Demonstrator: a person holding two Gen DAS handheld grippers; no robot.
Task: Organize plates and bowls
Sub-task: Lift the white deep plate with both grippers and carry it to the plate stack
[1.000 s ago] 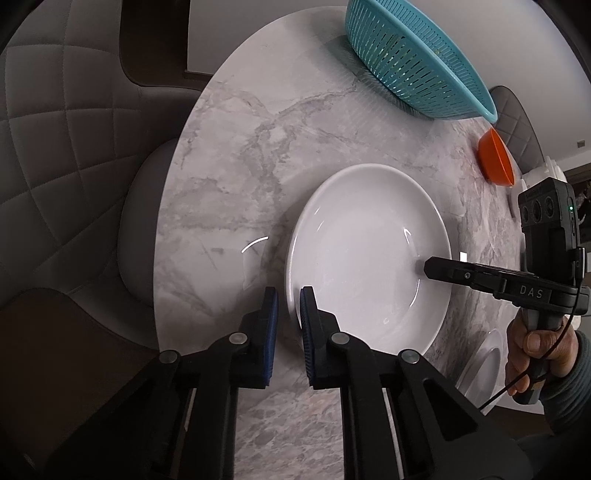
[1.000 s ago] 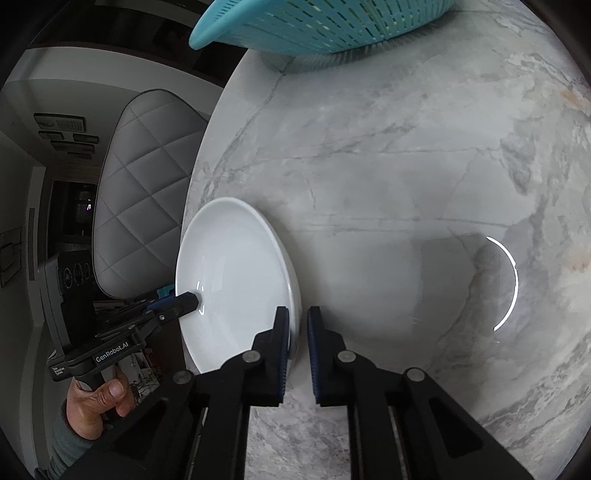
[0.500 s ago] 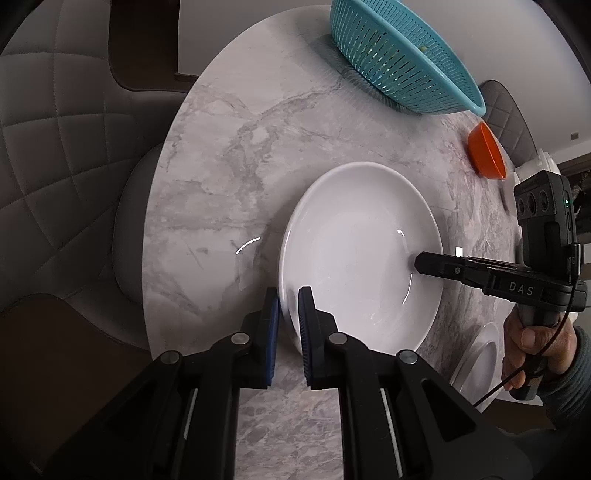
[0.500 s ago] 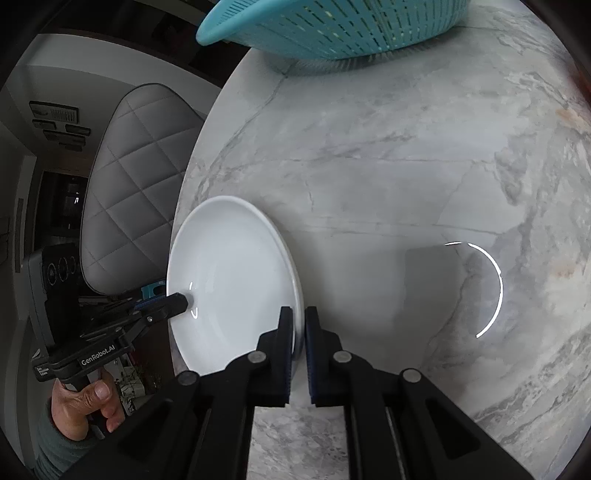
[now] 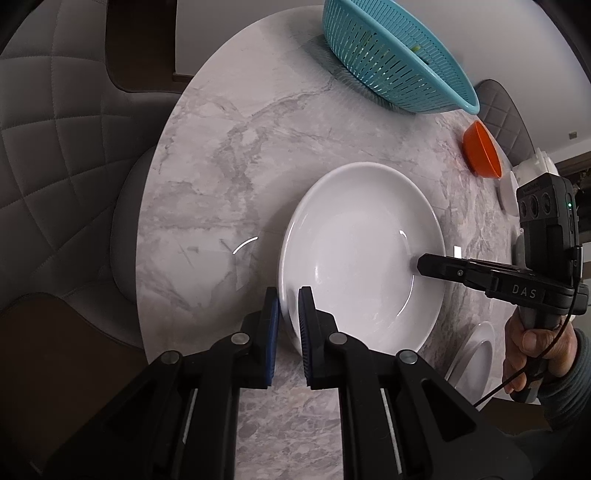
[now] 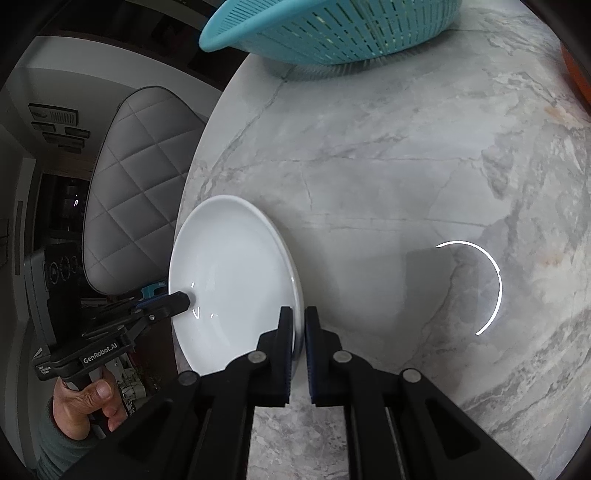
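A white deep plate (image 5: 362, 254) hangs just over the marble table (image 5: 221, 166), gripped from two sides. My left gripper (image 5: 288, 306) is shut on its near-left rim, blue pads on either side of the edge. My right gripper (image 5: 423, 264) comes in from the right and pinches the opposite rim. In the right wrist view the same plate (image 6: 232, 280) is tilted, with my right gripper (image 6: 298, 325) shut on its right edge and the left gripper (image 6: 181, 301) on its far-left edge. A second white plate (image 5: 476, 350) lies at the table's near-right edge.
A teal slotted colander (image 5: 399, 55) stands at the back of the table, also seen in the right wrist view (image 6: 332, 33). An orange bowl (image 5: 482, 149) sits at the right. Grey quilted chairs (image 5: 55, 129) ring the table edge. A hand (image 5: 535, 343) holds the right gripper's handle.
Both grippers keep their hold on the plate. In the left wrist view the table and colander have slid slightly down and away, so the plate has shifted a little.
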